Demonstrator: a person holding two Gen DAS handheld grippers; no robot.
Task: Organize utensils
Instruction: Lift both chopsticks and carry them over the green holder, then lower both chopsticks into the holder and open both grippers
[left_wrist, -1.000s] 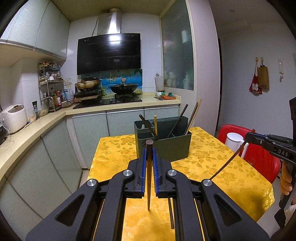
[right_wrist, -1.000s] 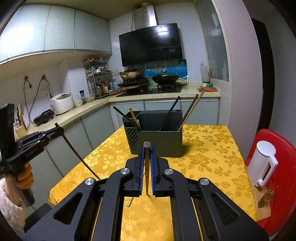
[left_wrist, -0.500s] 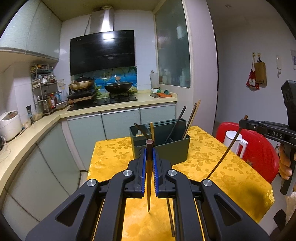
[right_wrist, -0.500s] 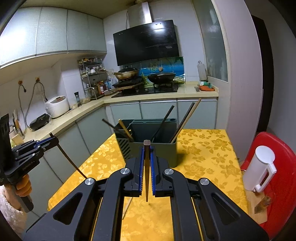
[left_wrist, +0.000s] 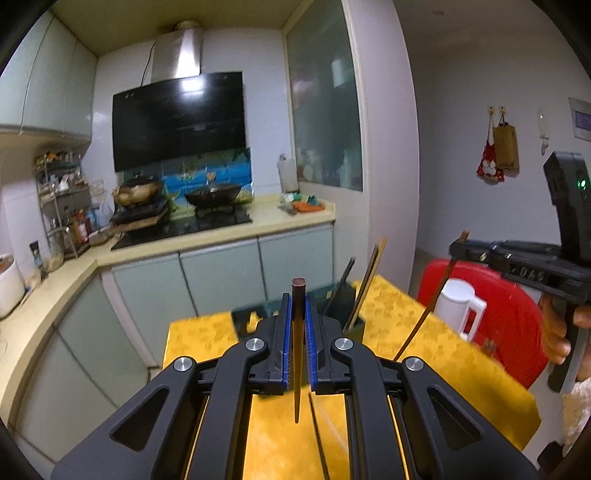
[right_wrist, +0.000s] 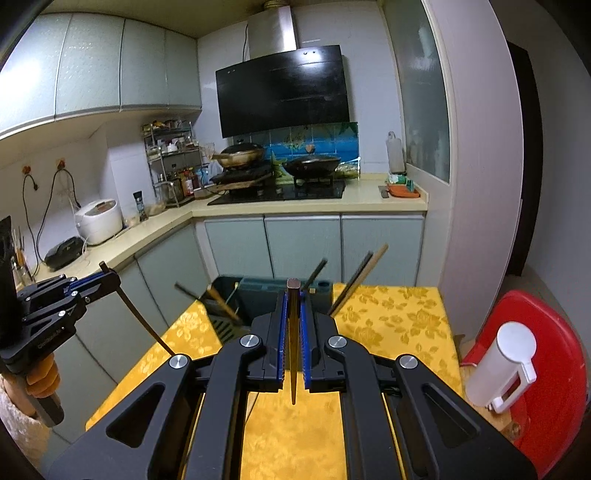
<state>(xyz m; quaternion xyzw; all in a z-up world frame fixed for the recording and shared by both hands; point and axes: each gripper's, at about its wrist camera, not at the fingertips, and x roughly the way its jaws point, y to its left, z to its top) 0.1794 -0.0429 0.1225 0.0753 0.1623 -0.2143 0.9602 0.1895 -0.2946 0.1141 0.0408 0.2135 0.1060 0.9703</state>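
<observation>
Two handheld grippers hang over a surface (right_wrist: 388, 317) draped in a yellow flowered cloth, with the kitchen counter and hob along the far wall. On the right, beside the surface, stands a red plastic chair (right_wrist: 543, 369) carrying a white lidded jug (right_wrist: 506, 365).

Toward the far end of the surface sits the dark green utensil holder (right_wrist: 258, 299), partly hidden behind the grippers. Several chopsticks already stand in it: a dark one and a pale wooden one lean out to the right (right_wrist: 360, 280), another dark one rises near the middle, and a couple tilt to the left.

The left gripper (left_wrist: 298, 332) has its blue-lined jaws clamped on a brown chopstick (left_wrist: 297, 354), thick end up, thin tip pointing down toward the cloth. The right gripper (right_wrist: 293, 332) has its jaws pressed together on a second chopstick (right_wrist: 293, 350), held upright in the same way. Seen from the other gripper's camera, each held chopstick slants down and away below the jaws (left_wrist: 428, 314).

One more dark chopstick (left_wrist: 319, 432) lies on the cloth at the near end, below the left gripper.
</observation>
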